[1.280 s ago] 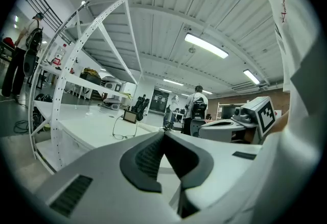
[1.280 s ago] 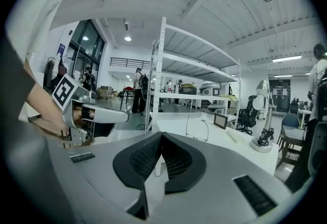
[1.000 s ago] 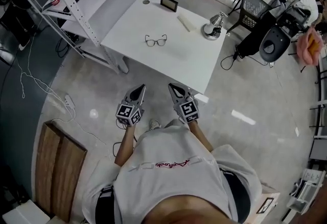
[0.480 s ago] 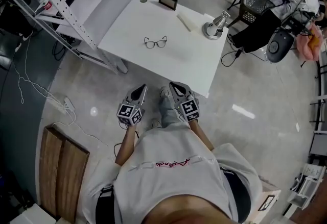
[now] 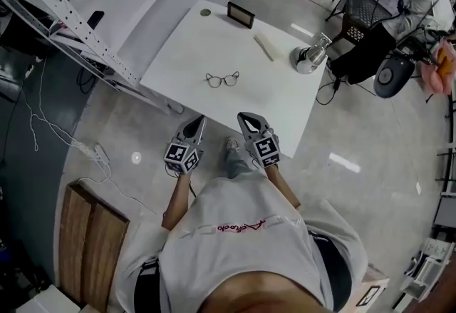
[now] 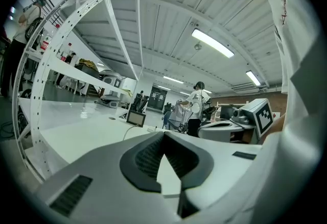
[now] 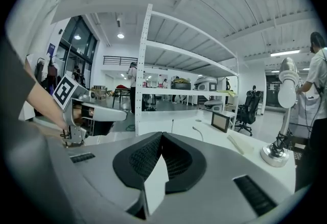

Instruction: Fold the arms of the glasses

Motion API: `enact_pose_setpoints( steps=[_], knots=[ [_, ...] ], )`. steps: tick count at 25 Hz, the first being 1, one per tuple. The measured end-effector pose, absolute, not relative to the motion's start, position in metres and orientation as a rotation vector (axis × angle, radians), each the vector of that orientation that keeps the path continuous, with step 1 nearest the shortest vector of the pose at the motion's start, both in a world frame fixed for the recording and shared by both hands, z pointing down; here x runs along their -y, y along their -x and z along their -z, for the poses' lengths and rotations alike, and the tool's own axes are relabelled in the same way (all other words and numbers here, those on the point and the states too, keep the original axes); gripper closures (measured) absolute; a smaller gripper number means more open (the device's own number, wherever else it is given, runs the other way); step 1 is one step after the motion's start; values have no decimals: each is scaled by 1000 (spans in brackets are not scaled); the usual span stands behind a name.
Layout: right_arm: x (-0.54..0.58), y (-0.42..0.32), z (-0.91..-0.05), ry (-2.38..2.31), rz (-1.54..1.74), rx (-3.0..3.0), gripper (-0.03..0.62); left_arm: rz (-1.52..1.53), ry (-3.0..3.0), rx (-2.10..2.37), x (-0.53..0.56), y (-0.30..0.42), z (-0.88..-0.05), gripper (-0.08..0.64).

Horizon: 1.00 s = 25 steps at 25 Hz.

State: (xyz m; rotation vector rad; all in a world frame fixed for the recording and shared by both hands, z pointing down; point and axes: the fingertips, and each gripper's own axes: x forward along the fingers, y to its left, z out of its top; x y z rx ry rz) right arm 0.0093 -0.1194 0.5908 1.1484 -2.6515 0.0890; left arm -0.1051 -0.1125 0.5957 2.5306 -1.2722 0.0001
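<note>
Head view puts the white table (image 5: 187,48) nearer to me than a second ago; its near edge now lies just ahead of my grippers. My leg (image 5: 233,158) shows stepping forward between my arms, so I am walking up to the table.

Both grippers keep the same place before my chest as a second ago, side by side and pointing at the table. My left gripper (image 5: 199,121) has its jaws pressed together with nothing between them, and its own view shows the pads meeting on bare air. My right gripper (image 5: 243,117) is just the same, closed and empty.

The glasses (image 5: 222,79) lie where they did, alone near the middle of the table and well apart from both grippers. A lamp base (image 5: 311,58), a small framed screen (image 5: 241,15) and a pale stick (image 5: 263,47) sit farther back. How the arms of the glasses lie is too small to read.

I judge the folding has not begun. Only the approach is under way, and I must open my jaws before I reach the glasses.
</note>
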Motion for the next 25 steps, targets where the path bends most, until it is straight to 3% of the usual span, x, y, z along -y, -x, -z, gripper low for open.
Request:
enact_pose_setpoints(
  steps=[14, 25],
  knots=[
    [236, -19, -580, -1124, -85, 2700, 588, 11, -2476, 1370, 222, 116, -591, 539],
    [256, -43, -602, -1145, -192, 2677, 588, -54, -2393, 1355, 230, 108, -622, 540]
  ],
)
